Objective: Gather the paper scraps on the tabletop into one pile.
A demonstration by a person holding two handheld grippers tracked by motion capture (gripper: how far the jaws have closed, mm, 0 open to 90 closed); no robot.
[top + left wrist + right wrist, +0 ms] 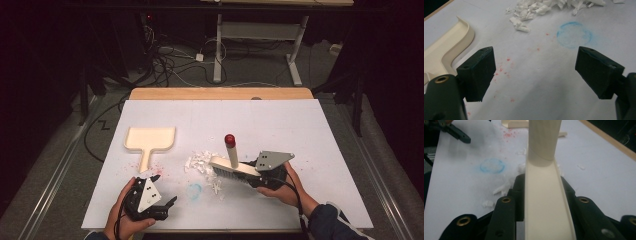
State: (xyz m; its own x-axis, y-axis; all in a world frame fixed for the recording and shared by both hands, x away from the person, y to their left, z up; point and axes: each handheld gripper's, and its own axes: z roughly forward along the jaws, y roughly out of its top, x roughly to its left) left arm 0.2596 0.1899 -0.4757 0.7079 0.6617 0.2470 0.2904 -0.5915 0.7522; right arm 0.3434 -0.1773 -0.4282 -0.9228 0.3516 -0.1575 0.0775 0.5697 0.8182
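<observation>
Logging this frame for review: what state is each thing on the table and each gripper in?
Brush: clamped in the right gripper, bristles down beside the scraps.
Paper scraps: loosely piled, some stray bits.
Dustpan: flat on the table, unheld.
Left gripper: open, holding nothing.
Blue ring mark: smudged on the table cover.

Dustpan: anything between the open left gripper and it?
Nothing visible. The left gripper sits open just short of the dustpan handle, with bare white sheet and a few red specks between. The paper scraps and the brush held by the right gripper lie off to the side.
</observation>
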